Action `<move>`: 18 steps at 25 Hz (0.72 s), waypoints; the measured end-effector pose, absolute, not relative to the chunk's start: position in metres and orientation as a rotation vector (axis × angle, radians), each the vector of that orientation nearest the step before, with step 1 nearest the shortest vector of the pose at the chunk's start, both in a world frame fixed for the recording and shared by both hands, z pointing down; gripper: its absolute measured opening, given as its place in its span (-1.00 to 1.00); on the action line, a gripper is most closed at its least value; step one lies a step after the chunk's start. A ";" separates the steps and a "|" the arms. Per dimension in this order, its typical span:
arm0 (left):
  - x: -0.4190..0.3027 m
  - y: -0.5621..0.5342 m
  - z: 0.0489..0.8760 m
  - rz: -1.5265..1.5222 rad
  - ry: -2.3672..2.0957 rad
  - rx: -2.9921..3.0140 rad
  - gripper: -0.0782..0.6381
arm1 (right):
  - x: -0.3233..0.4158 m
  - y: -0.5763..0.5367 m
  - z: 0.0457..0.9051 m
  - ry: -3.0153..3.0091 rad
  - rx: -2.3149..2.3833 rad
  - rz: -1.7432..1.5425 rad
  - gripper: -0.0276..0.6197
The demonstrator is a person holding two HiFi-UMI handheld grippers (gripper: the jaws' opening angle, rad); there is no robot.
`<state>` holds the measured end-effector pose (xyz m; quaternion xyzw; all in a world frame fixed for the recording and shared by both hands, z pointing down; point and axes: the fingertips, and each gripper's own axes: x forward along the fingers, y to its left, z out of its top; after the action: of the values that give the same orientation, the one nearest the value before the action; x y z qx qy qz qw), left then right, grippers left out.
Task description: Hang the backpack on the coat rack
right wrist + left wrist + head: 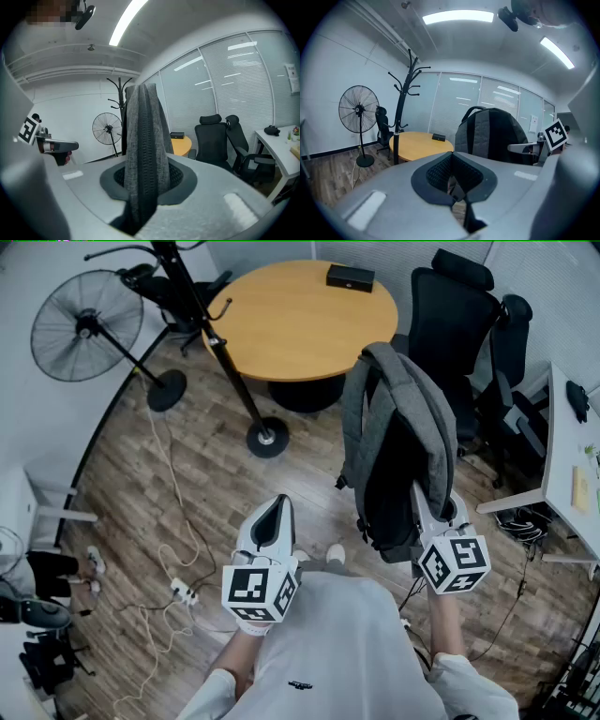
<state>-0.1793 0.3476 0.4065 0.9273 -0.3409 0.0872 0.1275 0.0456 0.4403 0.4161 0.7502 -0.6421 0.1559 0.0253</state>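
Note:
A grey and black backpack [398, 451] hangs in the air at the right. My right gripper [433, 514] is shut on its padded grey strap [143, 150], which rises straight up between the jaws. The gripper's tips are hidden behind the bag in the head view. My left gripper [277, 512] is lower left of the bag, apart from it, shut with nothing in it [451, 177]. The black coat rack [214, 338] stands ahead to the left beside the table; its hooks [408, 75] are bare. From the left gripper view the backpack [490, 136] is at the right.
A round wooden table [281, 329] with a small black box [350, 277] stands behind the rack. A standing fan [86, 326] is at the far left, black office chairs [464, 329] at the right, a white desk [562, 460] further right. Cables and a power strip [183, 592] lie on the floor.

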 end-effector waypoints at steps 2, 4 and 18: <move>-0.178 0.350 0.406 0.263 -0.980 2.701 -0.73 | 0.042 0.442 0.415 -1.986 2.318 0.491 -0.65; -0.175 0.352 0.405 0.264 -0.968 2.709 -0.73 | 0.040 0.444 0.414 -1.991 2.318 0.491 -0.65; -0.168 0.351 0.395 0.226 -1.058 2.737 -0.73 | 0.054 0.441 0.418 -2.065 2.316 0.461 -0.65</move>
<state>-0.1684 0.3511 0.3946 0.9255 -0.3576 0.0765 0.0989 0.0543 0.4410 0.4179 0.7382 -0.6584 0.1470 0.0023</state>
